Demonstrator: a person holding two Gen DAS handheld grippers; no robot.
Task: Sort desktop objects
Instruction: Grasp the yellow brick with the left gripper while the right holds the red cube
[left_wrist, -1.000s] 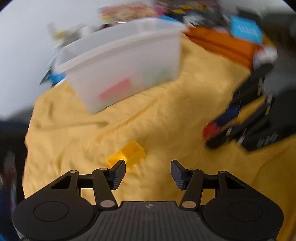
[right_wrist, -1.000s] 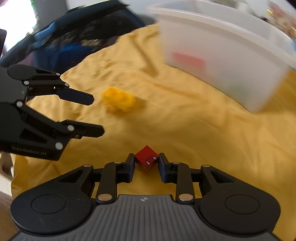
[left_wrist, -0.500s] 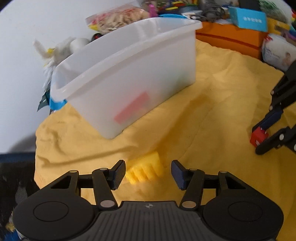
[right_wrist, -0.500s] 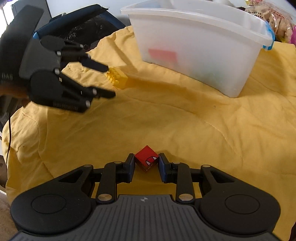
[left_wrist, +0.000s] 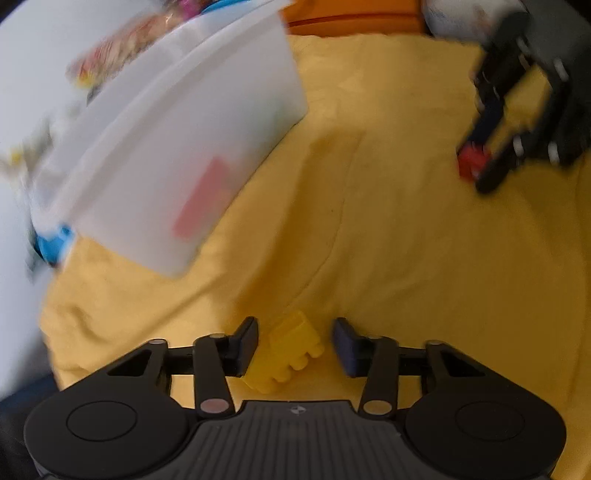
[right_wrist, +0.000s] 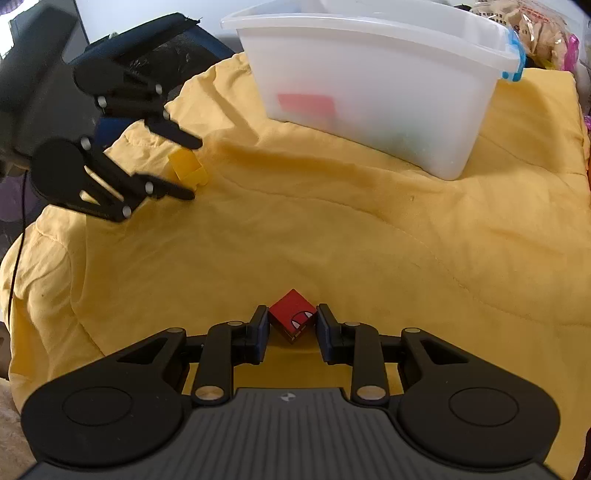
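Observation:
A yellow toy brick (left_wrist: 286, 350) lies on the yellow cloth between the open fingers of my left gripper (left_wrist: 293, 345); neither pad touches it. It also shows in the right wrist view (right_wrist: 188, 168), with the left gripper (right_wrist: 192, 168) around it. My right gripper (right_wrist: 291, 326) is shut on a small red cube (right_wrist: 293, 314) with white marks, held just above the cloth. The red cube (left_wrist: 471, 160) and the right gripper (left_wrist: 476, 162) show at the upper right of the left wrist view. A white plastic bin (right_wrist: 373, 81) stands at the back.
The bin (left_wrist: 184, 140) has a pink label and a blue clip. The yellow cloth (right_wrist: 332, 229) covers the table in soft folds. Snack bags (right_wrist: 543, 33) lie behind the bin. An orange box (left_wrist: 351, 18) sits at the far edge. A dark bag (right_wrist: 155, 48) lies far left.
My left gripper has moved forward, so the yellow brick now sits deeper between its open fingers. The right gripper still holds the red cube and has barely moved.

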